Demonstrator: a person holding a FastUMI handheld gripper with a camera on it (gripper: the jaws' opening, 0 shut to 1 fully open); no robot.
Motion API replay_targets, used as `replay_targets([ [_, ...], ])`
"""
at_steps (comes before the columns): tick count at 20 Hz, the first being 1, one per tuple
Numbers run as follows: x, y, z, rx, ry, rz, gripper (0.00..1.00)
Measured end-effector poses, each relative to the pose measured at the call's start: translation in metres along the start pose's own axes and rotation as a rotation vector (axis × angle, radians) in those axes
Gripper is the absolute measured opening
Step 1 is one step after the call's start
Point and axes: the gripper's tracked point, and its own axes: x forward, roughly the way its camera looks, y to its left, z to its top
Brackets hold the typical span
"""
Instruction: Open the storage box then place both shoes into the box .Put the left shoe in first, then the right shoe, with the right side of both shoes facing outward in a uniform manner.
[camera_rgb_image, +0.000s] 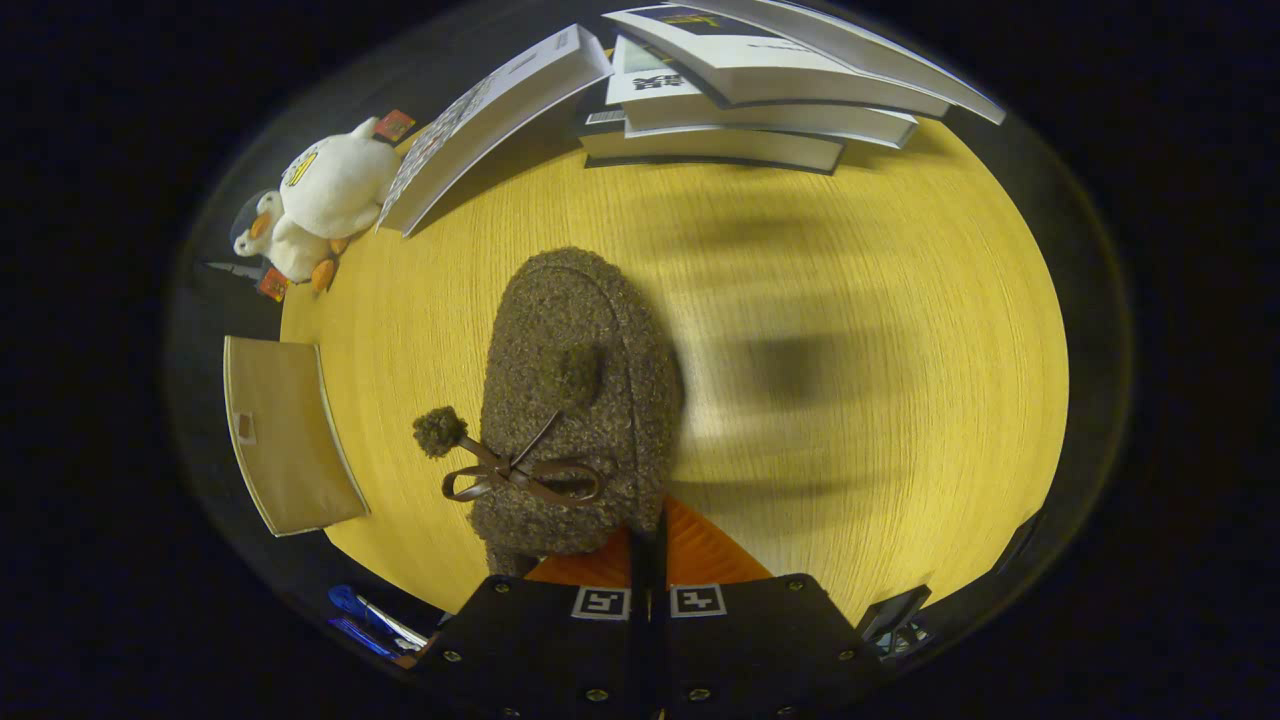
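Gripping fuzzy brown shoe (575, 400), jaws closed.

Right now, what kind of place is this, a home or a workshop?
Probably a staged desk scene: a yellow wooden tabletop with stacked books and a plush duck. The gripper is shut on a fuzzy brown shoe.

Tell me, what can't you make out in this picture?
- Gripper, gripper view: the fingers look closed at the fuzzy shoe's rim, but the shoe hides the tips, so the grip is unclear.
- Shoe: left or right, can't tell from above.
- Tan box: cut off at the table edge; open or closed unclear.
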Motion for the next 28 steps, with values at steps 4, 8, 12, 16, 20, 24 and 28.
replay_targets([
  [4,-0.035,0.024,-0.006,-0.015,-0.024,0.053,0.00],
  [8,-0.076,0.068,-0.006,-0.099,-0.073,0.074,0.00],
  [12,-0.113,0.131,-0.003,-0.203,-0.112,0.126,0.00],
  [16,-0.132,0.206,0.003,-0.345,-0.137,0.164,0.00],
  [20,-0.139,0.289,0.000,-0.480,-0.129,0.230,0.01],
  [24,-0.139,0.378,-0.003,-0.617,-0.128,0.278,0.00],
  [28,-0.118,0.442,-0.006,-0.730,-0.098,0.266,0.00],
])
